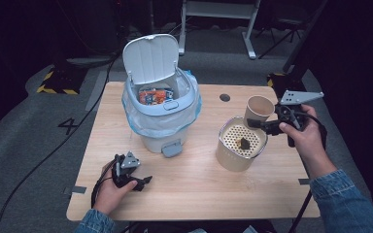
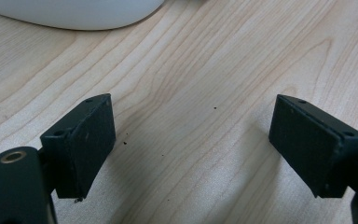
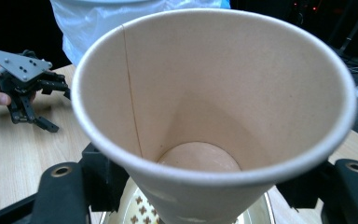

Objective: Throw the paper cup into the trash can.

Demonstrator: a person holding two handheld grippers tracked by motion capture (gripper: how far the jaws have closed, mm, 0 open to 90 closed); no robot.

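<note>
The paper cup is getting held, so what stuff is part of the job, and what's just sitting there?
Part of the job:
paper cup, held in the right gripper
round strainer tin under it
open trash bin

Just sitting there:
left gripper, open, resting on the table
tape strips

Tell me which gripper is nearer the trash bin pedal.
Left. The left gripper rests open on the table just in front of the trash bin pedal. The right gripper holds a paper cup over the perforated canister, farther off to the pedal's right.
</note>
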